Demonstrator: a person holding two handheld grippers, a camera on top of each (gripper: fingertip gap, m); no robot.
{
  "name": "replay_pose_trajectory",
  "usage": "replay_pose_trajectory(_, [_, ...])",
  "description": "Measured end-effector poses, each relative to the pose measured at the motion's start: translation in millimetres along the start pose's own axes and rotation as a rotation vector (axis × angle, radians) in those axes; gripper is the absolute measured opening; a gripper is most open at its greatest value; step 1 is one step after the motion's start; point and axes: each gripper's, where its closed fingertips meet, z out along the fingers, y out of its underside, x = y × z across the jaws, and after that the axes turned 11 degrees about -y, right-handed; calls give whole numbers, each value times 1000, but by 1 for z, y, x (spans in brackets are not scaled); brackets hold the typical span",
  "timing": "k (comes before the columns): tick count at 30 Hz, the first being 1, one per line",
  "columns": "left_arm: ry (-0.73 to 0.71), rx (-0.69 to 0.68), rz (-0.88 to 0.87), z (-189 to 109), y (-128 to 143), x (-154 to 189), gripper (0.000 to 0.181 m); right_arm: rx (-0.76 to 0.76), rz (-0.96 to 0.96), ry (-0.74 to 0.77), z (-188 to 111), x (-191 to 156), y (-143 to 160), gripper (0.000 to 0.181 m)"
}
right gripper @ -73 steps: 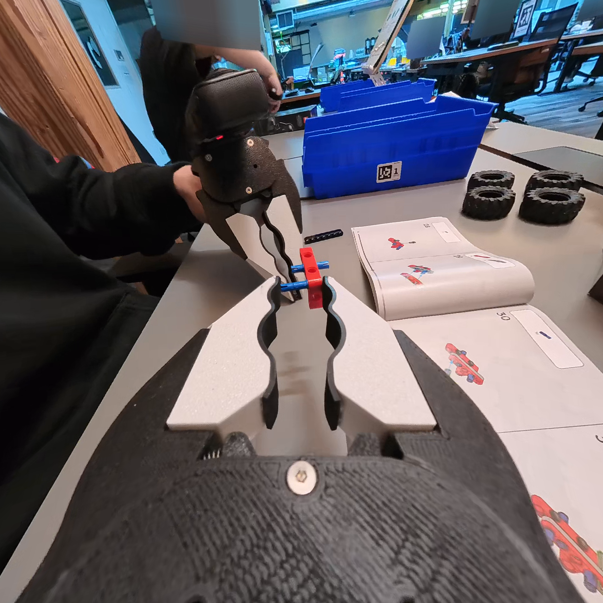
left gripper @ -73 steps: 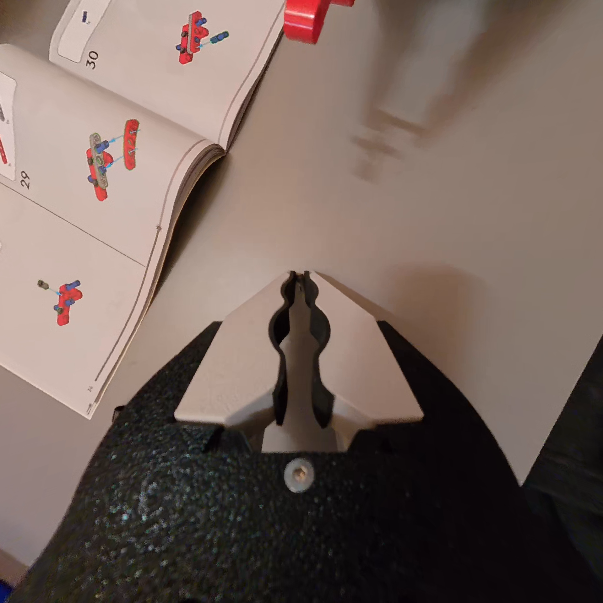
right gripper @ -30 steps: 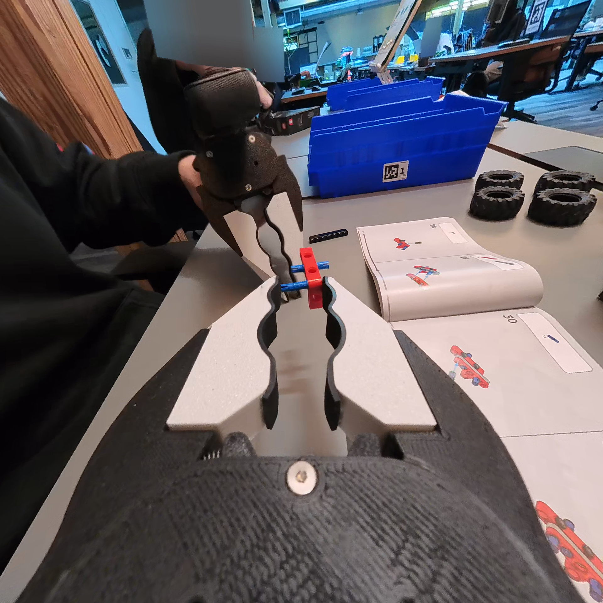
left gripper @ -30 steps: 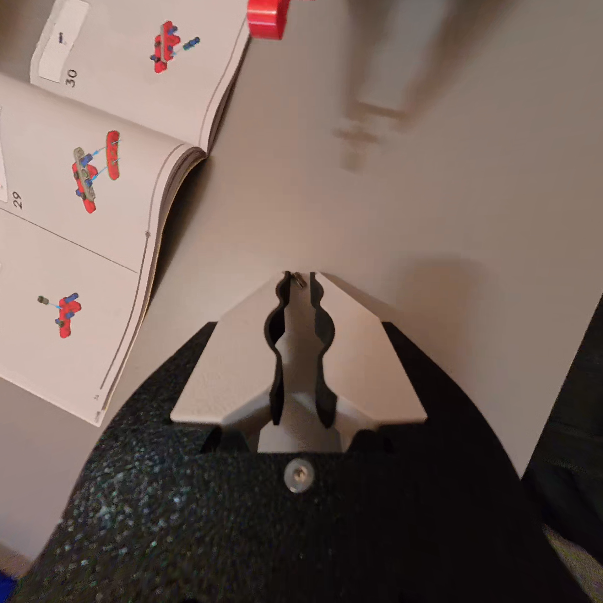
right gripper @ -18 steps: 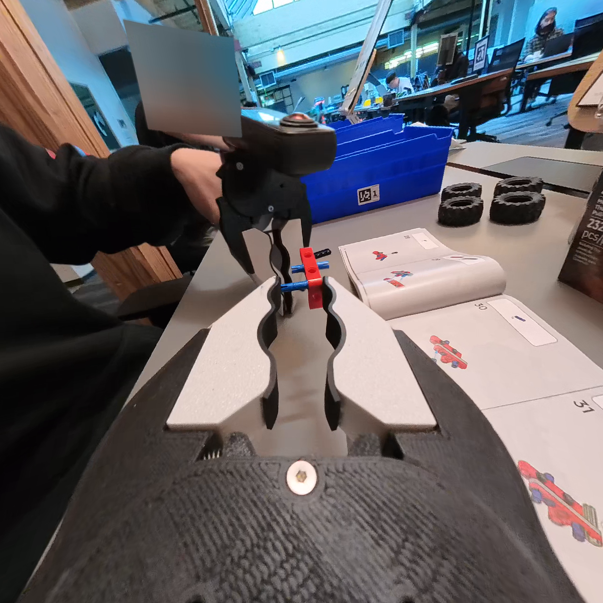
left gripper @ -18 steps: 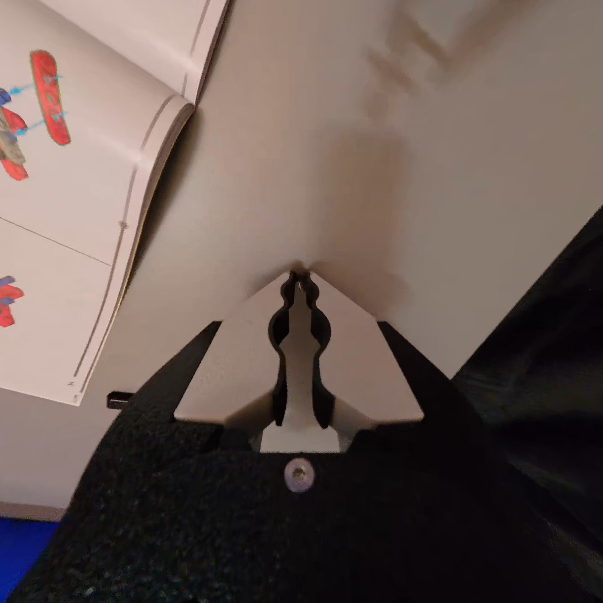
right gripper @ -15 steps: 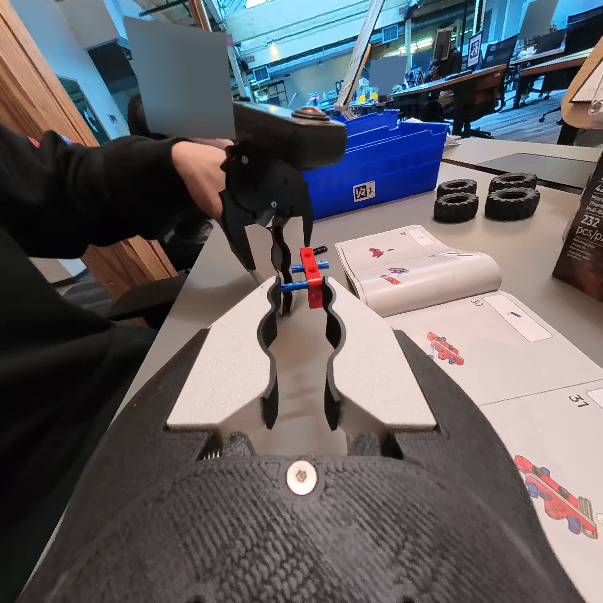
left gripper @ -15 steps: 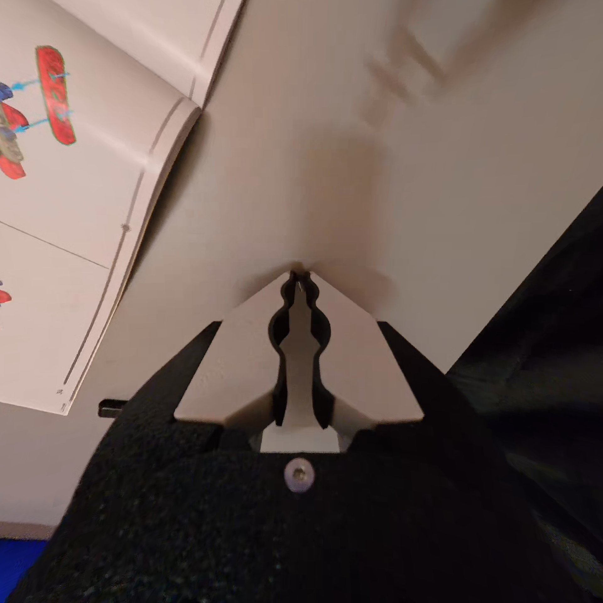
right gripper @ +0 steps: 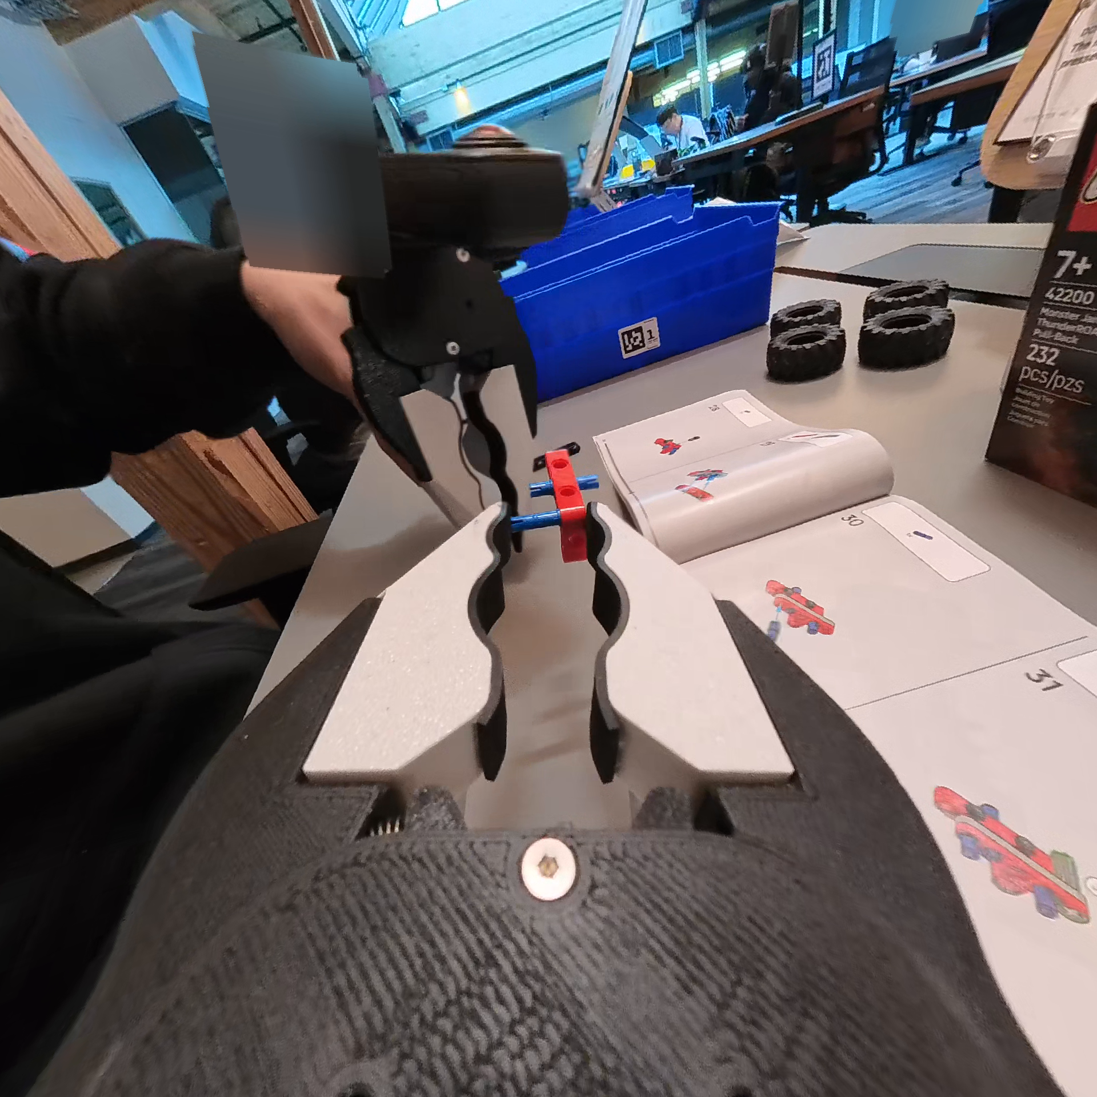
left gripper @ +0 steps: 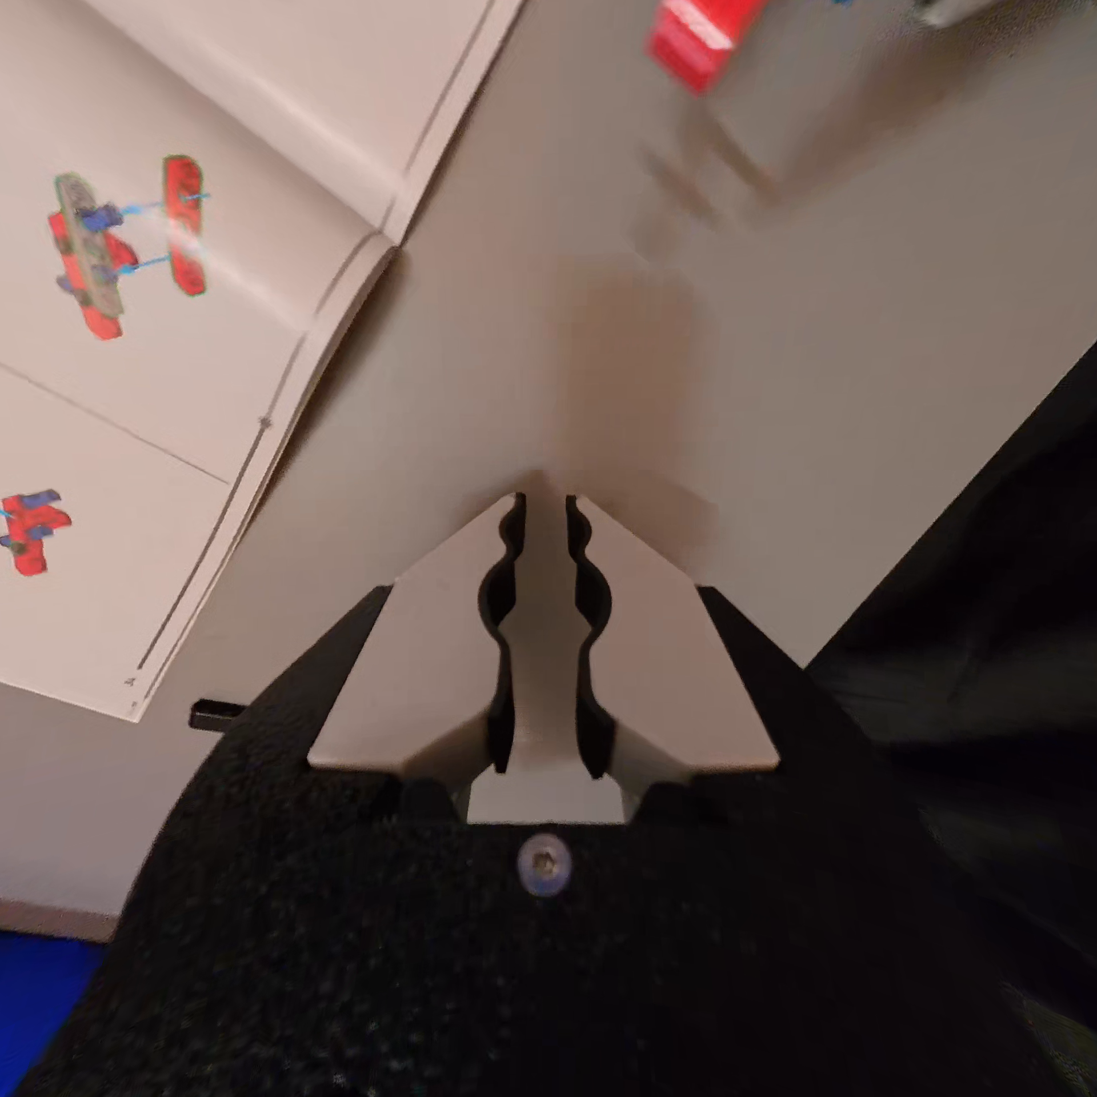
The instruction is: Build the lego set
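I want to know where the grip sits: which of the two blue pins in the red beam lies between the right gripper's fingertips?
The lower blue pin. It spans the gap at the right gripper; the upper blue pin sits above the tips, free, on the red beam.

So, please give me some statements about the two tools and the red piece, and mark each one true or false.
1. The right tool grips the red beam with blue pins. True.
2. The left tool holds a pin. False: its jaws are apart, nothing between them.
3. Four black tyres sit on the table. True.
4. The instruction booklet is closed. False: it lies open.
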Motion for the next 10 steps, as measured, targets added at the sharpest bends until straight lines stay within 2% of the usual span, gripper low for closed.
replay_pose_trajectory(1, [-22, 14, 56, 0, 1, 4, 10, -5, 0, -3, 1, -1, 1, 23])
replay_pose_trajectory(6, [-197, 19, 346, 0, 13, 13, 9, -8, -6, -5, 1, -2, 1, 23])
replay_pose_trajectory(10, [-207, -9, 437, -2, 15, 31, 8, -2, 1, -5, 0, -1, 0, 23])
